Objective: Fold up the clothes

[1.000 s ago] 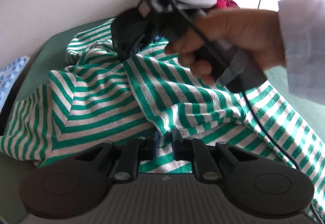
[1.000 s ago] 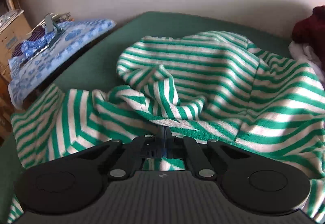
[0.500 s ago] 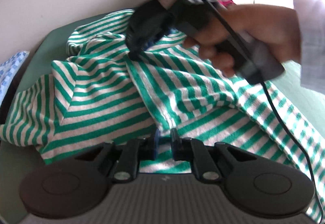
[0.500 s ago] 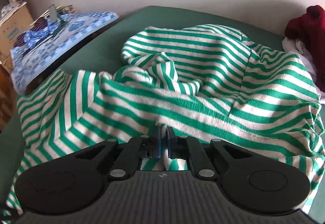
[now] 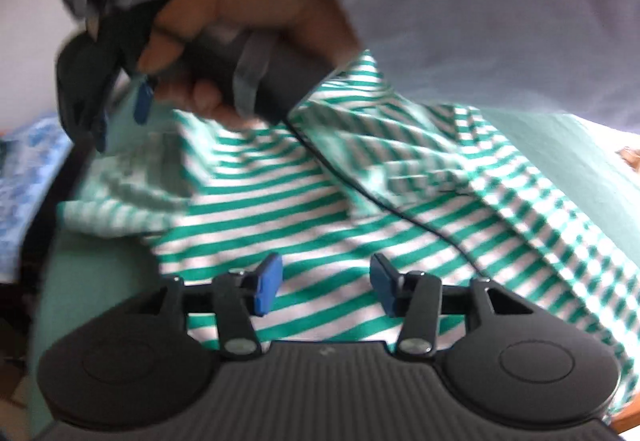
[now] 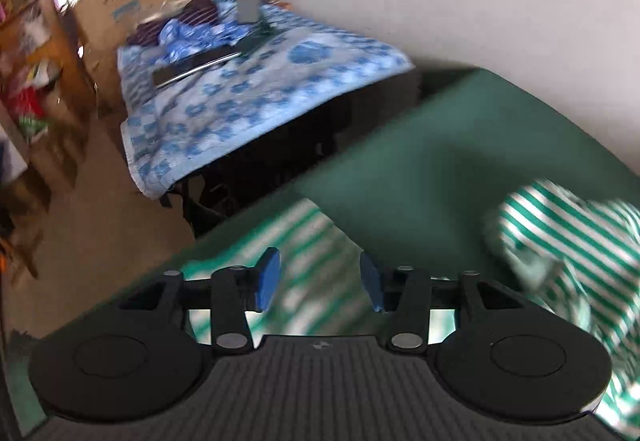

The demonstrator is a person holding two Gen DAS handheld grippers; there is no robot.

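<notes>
A green-and-white striped garment [image 5: 320, 209] lies rumpled on the green table [image 5: 92, 273]. My left gripper [image 5: 326, 287] hovers just above the cloth with its jaws opening and nothing pinched between the blue pads. My right gripper [image 6: 318, 283] has its jaws opening too, over a blurred striped edge [image 6: 304, 241] near the table's left side, and it holds nothing. In the left wrist view the right gripper [image 5: 120, 113] shows at upper left, held in a hand [image 5: 248, 25] with a pale sleeve. Another bunch of the garment [image 6: 572, 241] lies at the right.
A second table under a blue patterned cloth [image 6: 256, 93] stands to the left beyond a gap, with small items on it. Cardboard boxes [image 6: 120, 9] and shelves [image 6: 24, 41] line the far left. A black cable [image 5: 380, 197] trails across the garment. A wall runs behind.
Both grippers let go of the striped cloth and their jaws spread. The right gripper swung leftward towards the table's edge. The left one shifted over the garment.
</notes>
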